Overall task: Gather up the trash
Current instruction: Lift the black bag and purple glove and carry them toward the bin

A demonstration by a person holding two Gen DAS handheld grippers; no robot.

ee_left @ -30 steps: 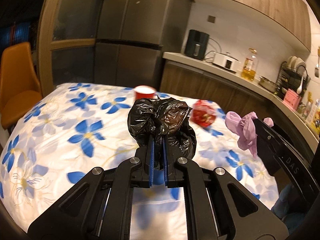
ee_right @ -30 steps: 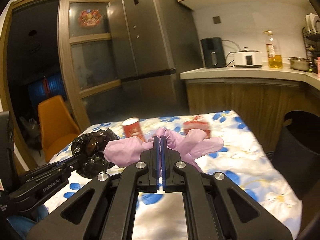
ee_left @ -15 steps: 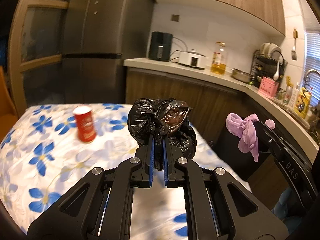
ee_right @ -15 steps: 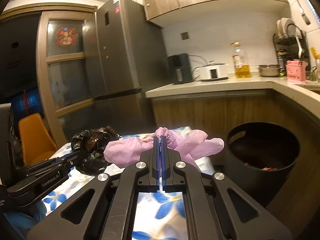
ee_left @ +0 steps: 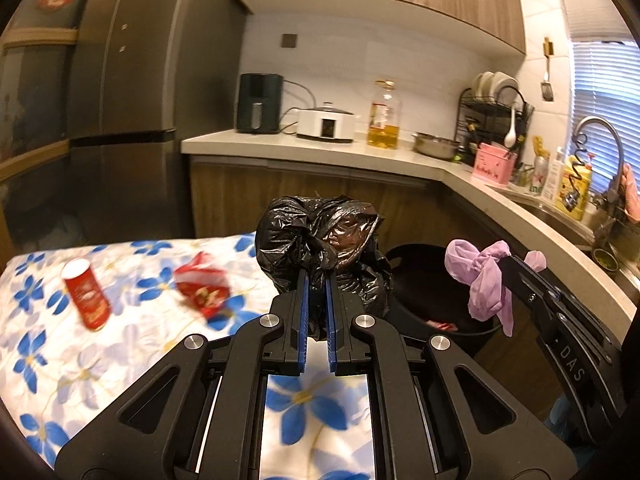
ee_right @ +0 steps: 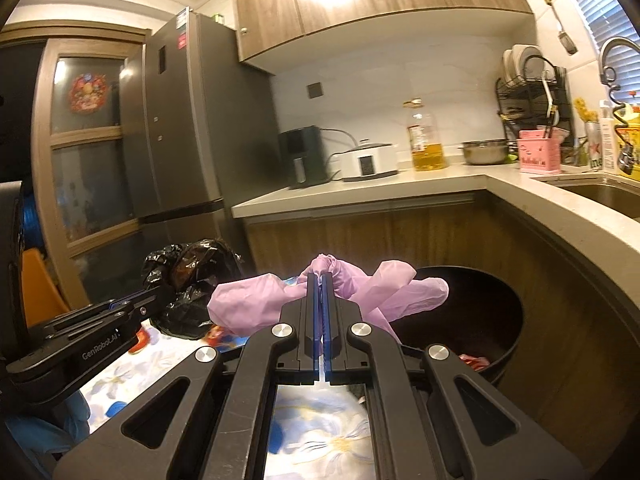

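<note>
Your left gripper pinches the black bag and your right gripper clamps the pink glove, both near the bin. The red can and wrapper remain on the bench.

The black bag hides part of the bin's rim.

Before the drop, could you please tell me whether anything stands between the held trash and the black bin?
Nothing visible does: the black bag and purple glove hang clear, and the bin stands open.
</note>
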